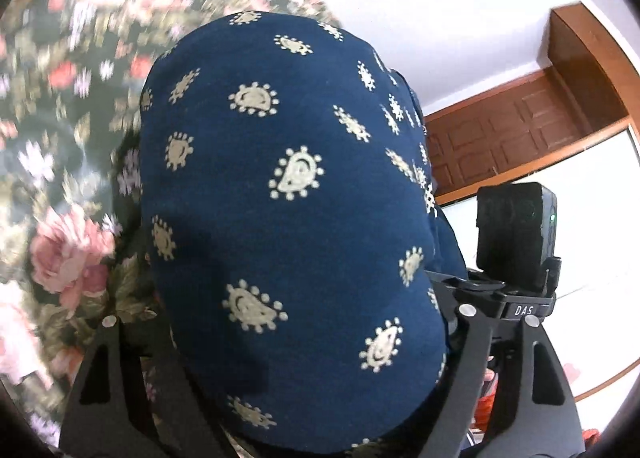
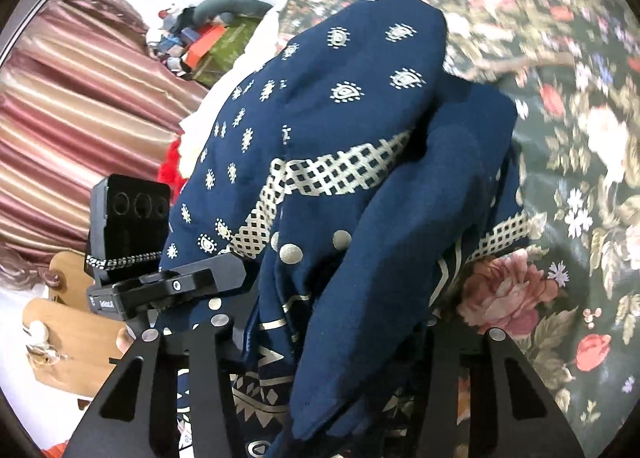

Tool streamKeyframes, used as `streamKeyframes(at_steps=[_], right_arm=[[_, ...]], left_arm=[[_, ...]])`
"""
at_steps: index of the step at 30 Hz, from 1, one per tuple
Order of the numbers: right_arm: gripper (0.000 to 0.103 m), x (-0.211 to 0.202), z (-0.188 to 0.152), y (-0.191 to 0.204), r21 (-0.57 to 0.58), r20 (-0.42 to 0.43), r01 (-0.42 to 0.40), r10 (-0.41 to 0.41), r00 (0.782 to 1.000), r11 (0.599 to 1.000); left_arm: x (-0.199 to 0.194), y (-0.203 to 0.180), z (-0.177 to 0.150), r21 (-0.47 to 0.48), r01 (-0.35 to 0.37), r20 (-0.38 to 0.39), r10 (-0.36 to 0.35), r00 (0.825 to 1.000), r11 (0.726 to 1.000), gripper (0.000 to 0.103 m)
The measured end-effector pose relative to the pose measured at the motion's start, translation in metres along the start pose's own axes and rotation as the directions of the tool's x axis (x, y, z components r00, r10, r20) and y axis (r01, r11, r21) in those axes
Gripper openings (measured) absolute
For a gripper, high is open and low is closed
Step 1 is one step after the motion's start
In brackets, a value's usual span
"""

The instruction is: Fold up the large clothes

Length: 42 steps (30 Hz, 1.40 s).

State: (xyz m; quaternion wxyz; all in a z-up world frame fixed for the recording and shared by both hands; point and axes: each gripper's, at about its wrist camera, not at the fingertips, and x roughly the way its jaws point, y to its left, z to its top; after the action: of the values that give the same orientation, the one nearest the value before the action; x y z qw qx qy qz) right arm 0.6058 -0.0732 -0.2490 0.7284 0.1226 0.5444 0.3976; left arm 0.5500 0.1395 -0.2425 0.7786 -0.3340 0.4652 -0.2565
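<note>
Garment (image 1: 296,194): large, navy woven cloth printed with cream paisley motifs ringed in dots; a cream lattice band and round fabric-covered buttons show in the right wrist view (image 2: 360,162). It hangs bunched in soft rounded folds over both tools, above a dark floral bedspread (image 1: 68,106) with pink roses.

Left tool (image 1: 288,338): black, matte arms; the cloth drapes over and hides the fingertips, so grip cannot be told.

Right tool (image 2: 320,338): same build; folds fill the space between its arms, tips hidden, grip cannot be told.

Background: striped satin curtain (image 2: 72,110), brown panelled wooden door (image 1: 520,130).
</note>
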Motion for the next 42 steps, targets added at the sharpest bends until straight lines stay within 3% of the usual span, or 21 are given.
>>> streamKeyframes(at_steps=[7, 13, 18, 23, 34, 42], right_arm=[[0.047, -0.043, 0.003, 0.055, -0.063, 0.064, -0.026, 0.031, 0.997, 0.998], [0.047, -0.053, -0.003, 0.106, -0.111, 0.085, -0.049, 0.059, 0.995, 0.993], [0.047, -0.038, -0.016, 0.138, -0.140, 0.070, -0.077, 0.088, 0.994, 0.987], [0.047, 0.000, -0.022, 0.148, -0.131, 0.016, -0.099, 0.102, 0.995, 0.986], [0.047, 0.097, -0.029, 0.088, -0.014, -0.133, -0.056, 0.054, 0.990, 0.998], [0.049, 0.127, -0.030, 0.050, 0.015, -0.176, -0.040, 0.043, 0.984, 0.999]], left_arm=[[-0.061, -0.044, 0.003, 0.052, -0.008, 0.080, 0.003, 0.997, 0.999, 0.080], [-0.122, -0.062, -0.004, 0.078, -0.056, 0.137, 0.045, 0.990, 0.995, 0.080], [-0.155, -0.055, -0.015, 0.063, -0.091, 0.167, 0.079, 0.983, 0.994, 0.080], [-0.182, -0.019, -0.036, 0.014, -0.117, 0.162, 0.113, 0.980, 0.993, 0.080], [-0.129, 0.079, -0.042, -0.099, -0.171, 0.029, 0.174, 0.984, 0.980, 0.080], [-0.101, 0.104, -0.048, -0.087, -0.199, -0.011, 0.199, 0.980, 0.976, 0.079]])
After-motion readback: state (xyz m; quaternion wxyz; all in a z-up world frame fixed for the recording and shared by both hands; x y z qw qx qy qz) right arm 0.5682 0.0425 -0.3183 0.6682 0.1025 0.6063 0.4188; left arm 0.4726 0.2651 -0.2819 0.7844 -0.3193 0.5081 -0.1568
